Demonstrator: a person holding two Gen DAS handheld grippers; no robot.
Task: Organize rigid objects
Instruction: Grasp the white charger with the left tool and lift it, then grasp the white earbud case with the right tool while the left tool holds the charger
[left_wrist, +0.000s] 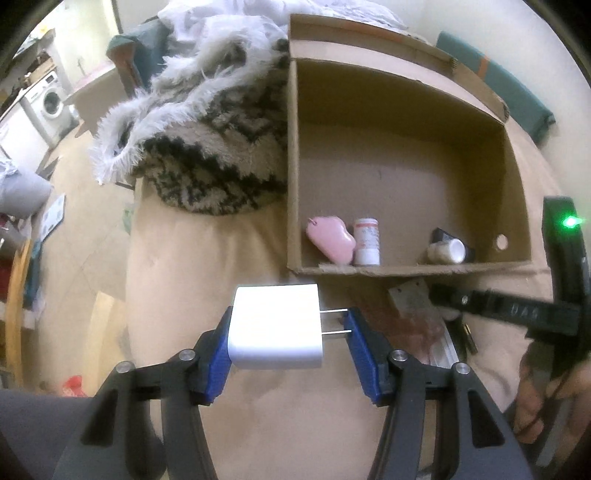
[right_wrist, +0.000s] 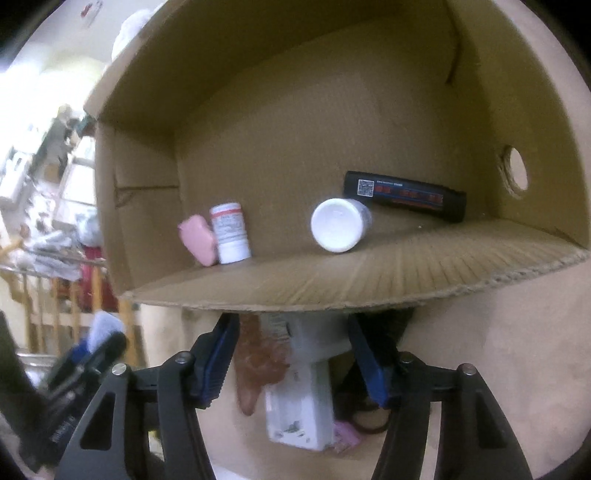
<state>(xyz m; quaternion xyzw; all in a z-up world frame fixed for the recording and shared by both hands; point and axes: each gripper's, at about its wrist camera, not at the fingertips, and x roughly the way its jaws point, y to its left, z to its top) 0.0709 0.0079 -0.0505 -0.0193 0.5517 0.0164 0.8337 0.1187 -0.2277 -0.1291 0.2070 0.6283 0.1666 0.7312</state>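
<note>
My left gripper (left_wrist: 290, 334) is shut on a white plug charger (left_wrist: 275, 326), its two prongs pointing right, held above the beige bed in front of the cardboard box (left_wrist: 291, 155). The box holds a pink object (left_wrist: 332, 240), a white bottle with a red label (left_wrist: 366, 242), a white-capped jar on its side (left_wrist: 448, 251) and a black flat box (right_wrist: 404, 195). My right gripper (right_wrist: 291, 354) is open, just before the box's front flap (right_wrist: 369, 280), above a white package (right_wrist: 299, 406) and a brownish wrapper (right_wrist: 255, 369). The right gripper also shows in the left wrist view (left_wrist: 436, 295).
A fluffy black-and-white blanket (left_wrist: 207, 147) is piled left of the box. A washing machine (left_wrist: 50, 101) stands far left. Small dark items (left_wrist: 467, 334) lie by the white package. A wooden rack (right_wrist: 74, 306) stands left of the bed.
</note>
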